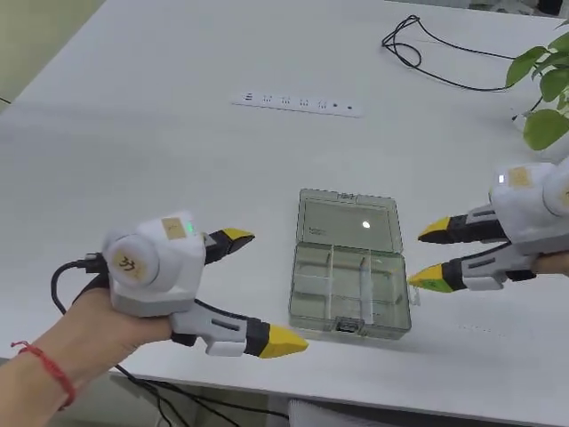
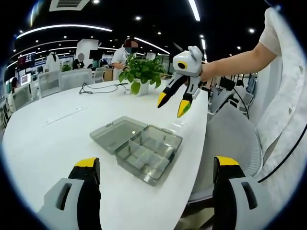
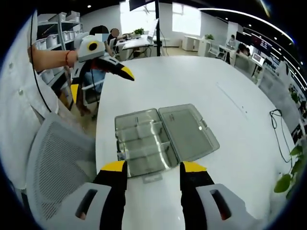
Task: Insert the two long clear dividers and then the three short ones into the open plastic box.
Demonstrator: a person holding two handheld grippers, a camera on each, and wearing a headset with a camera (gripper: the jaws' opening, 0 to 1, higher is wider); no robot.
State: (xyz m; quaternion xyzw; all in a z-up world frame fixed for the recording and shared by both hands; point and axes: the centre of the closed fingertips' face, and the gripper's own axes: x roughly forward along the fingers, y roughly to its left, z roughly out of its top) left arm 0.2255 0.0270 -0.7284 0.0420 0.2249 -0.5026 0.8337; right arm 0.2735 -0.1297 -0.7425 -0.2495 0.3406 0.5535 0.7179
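Observation:
The open clear plastic box [image 1: 351, 327] lies near the table's front edge, its lid [image 1: 348, 216] folded flat behind it. Clear dividers [image 1: 364, 283] stand in the tray and split it into several compartments. My left gripper [image 1: 262, 289] hovers open to the left of the box, holding nothing. To the box's right, my right gripper [image 1: 428, 256] is open too, its yellow tips pointing at the tray. A small clear piece [image 3: 152, 178] lies on the table just outside the box [image 3: 116, 139], in front of my right gripper [image 3: 153, 167]. In the left gripper view the box [image 2: 144, 175] sits ahead of my left gripper [image 2: 156, 163].
A white power strip [image 1: 298, 102] lies farther back on the table, with a black cable [image 1: 427, 53] and a potted plant [image 1: 542, 89] at the far right. The table's front edge runs close to the box. A grey mesh chair [image 3: 57, 163] stands beside the table.

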